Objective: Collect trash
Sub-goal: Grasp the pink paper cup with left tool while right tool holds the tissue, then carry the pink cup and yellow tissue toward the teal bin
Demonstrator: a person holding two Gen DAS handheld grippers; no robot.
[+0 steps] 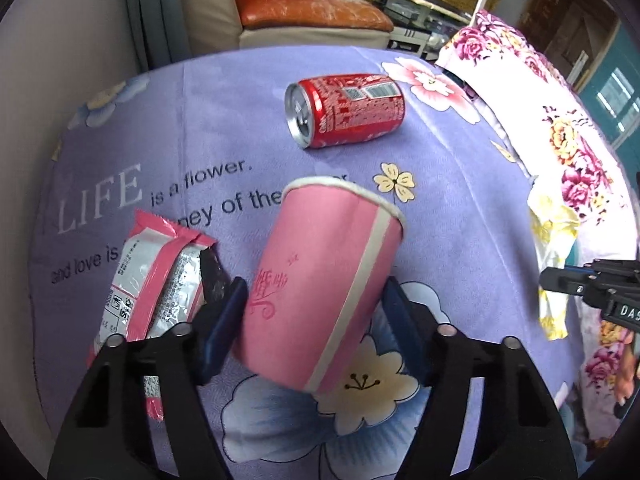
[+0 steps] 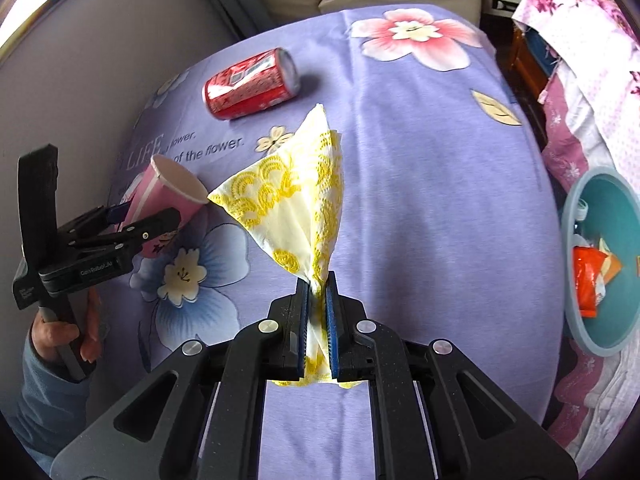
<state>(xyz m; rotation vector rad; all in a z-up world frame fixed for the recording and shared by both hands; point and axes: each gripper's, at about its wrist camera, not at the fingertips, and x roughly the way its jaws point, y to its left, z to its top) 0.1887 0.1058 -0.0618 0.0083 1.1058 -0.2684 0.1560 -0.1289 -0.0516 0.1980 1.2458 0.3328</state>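
A pink paper cup (image 1: 320, 272) lies tilted on the purple flowered cloth (image 1: 248, 92), rim pointing away, and my left gripper (image 1: 316, 286) is shut on it with a blue pad against each side. The right wrist view shows the same cup (image 2: 176, 184) in that gripper (image 2: 148, 216). My right gripper (image 2: 317, 282) is shut on a white and yellow paper napkin (image 2: 296, 200), which fans out above the cloth. A red soda can (image 1: 348, 110) lies on its side farther back. A pink and silver snack wrapper (image 1: 156, 276) lies just left of the cup.
A teal bin (image 2: 600, 344) with an orange wrapper (image 2: 586, 280) inside stands off the right edge of the cloth. A floral cover (image 1: 560, 128) is draped on the right. A person's hand (image 2: 60, 336) holds the left gripper's handle. A sofa (image 1: 304, 12) stands behind.
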